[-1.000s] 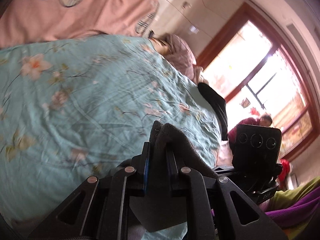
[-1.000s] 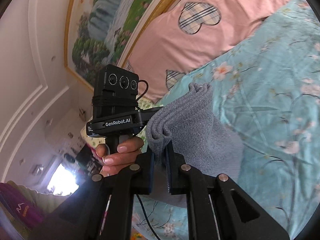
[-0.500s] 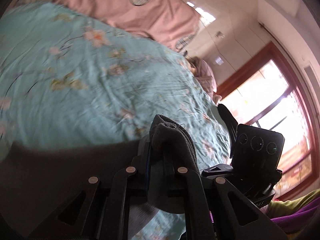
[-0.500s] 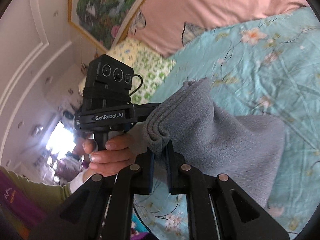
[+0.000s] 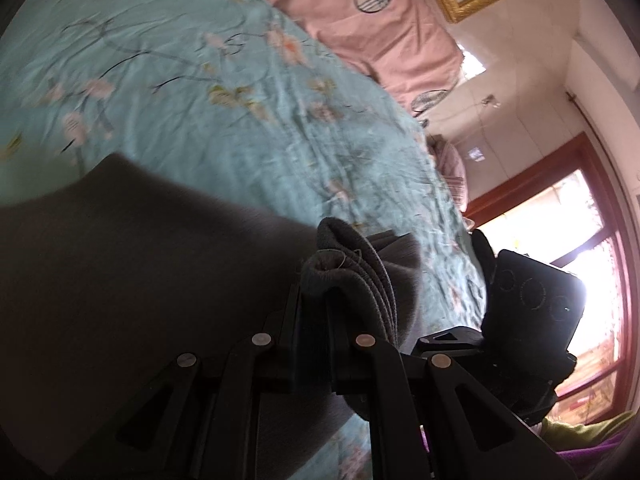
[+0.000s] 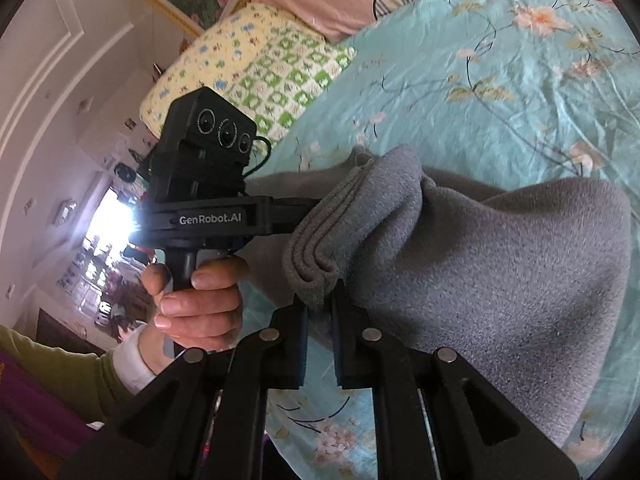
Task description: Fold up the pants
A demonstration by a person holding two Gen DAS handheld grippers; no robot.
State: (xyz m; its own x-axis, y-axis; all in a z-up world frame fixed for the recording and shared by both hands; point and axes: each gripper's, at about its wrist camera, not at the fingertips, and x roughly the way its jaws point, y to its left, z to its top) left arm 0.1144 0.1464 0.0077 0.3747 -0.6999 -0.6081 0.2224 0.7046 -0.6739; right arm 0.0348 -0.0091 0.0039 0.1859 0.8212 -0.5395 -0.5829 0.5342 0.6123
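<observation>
we hold the grey pants [image 6: 500,264] over the bed, both grippers clamped on bunched layers of the same fleece. in the right wrist view, our right gripper [image 6: 320,304] has its jaws pressed onto a folded edge of the fabric, several layers showing as ridges just above the fingertips. the cloth spreads away to the right and drapes down onto the teal floral bedsheet [image 6: 500,72]. the left gripper [image 6: 304,216] shows in that same view from the side, its black body marked genrobot.ai, its tip buried in the same grey bundle. the left hand [image 6: 196,304] wraps its handle, with a green sleeve behind the wrist.

in the left wrist view, our left gripper [image 5: 314,300] is closed on a thick rolled fold of the pants [image 5: 140,280], which fill the lower left in shadow. the bedsheet [image 5: 200,100] lies beyond them. the right gripper's black camera block [image 5: 532,296] sits close on the right, near the bright window [image 5: 592,240]. a pink pillow [image 5: 360,20] with checked hearts lies at the head of the bed, and a yellow-green patterned pillow [image 6: 248,80] rests beside it.
</observation>
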